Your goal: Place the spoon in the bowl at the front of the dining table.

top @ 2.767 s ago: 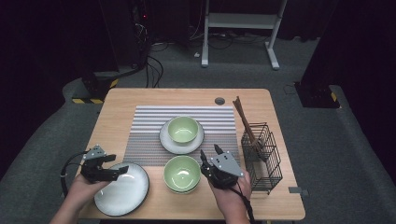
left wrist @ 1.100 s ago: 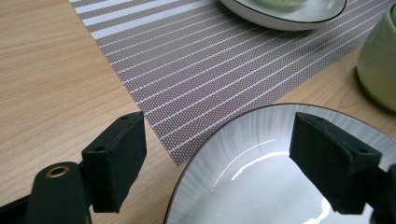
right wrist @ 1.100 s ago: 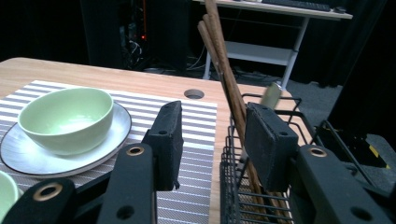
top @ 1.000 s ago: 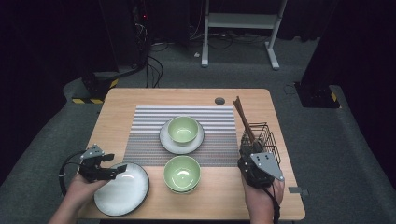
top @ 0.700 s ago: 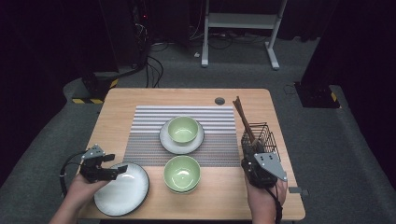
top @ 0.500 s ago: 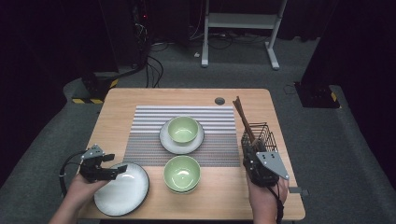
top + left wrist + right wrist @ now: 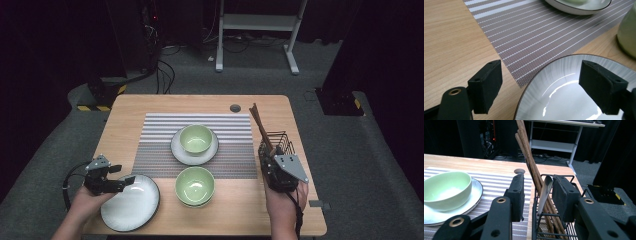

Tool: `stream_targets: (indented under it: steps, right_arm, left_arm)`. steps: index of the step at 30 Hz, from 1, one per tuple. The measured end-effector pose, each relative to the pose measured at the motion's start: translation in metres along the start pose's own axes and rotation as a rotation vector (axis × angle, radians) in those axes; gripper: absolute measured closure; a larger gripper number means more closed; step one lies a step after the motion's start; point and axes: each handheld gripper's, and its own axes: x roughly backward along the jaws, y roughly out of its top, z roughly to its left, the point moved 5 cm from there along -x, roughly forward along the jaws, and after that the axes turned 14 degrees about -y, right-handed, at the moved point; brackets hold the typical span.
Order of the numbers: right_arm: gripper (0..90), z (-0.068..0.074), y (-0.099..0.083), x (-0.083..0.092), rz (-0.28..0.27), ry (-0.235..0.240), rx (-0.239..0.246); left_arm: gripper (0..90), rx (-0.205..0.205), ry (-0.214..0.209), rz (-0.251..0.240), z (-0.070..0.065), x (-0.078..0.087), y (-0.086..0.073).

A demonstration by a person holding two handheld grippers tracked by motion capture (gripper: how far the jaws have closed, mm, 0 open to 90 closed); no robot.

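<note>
- Right gripper (image 7: 537, 195) at the wire basket (image 7: 286, 150), jaws half spread and just now closing around a metal spoon (image 7: 544, 192) and wooden chopsticks (image 7: 530, 162); far pad beside the spoon, contact not discernible.
- Basket at the table's (image 7: 210, 102) right edge, beside the striped placemat (image 7: 160, 150).
- Left gripper (image 7: 544, 82) spread wide over the grey plate's (image 7: 131, 204) rim, gripping nothing.
- Two green bowls (image 7: 195, 185) between the grippers.

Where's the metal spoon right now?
In the right gripper view, the spoon stands in the wire basket beside the chopsticks, between the right claw's jaws.
</note>
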Motion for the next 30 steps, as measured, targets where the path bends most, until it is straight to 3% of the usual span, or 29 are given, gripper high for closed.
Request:
stream_targets:
  steps: [18, 30]
  right_arm:
    - [79.7, -0.0021, 0.0019, -0.0019, -0.01, -0.005, 0.01]
    - [88.6, -0.0021, 0.0044, 0.001, -0.007, 0.036, -0.014]
  left_arm:
    - [19.7, 0.016, -0.012, -0.001, 0.0007, -0.0027, -0.0015]
    - [20.2, 0.018, -0.01, -0.003, 0.0023, -0.0015, -0.0018]
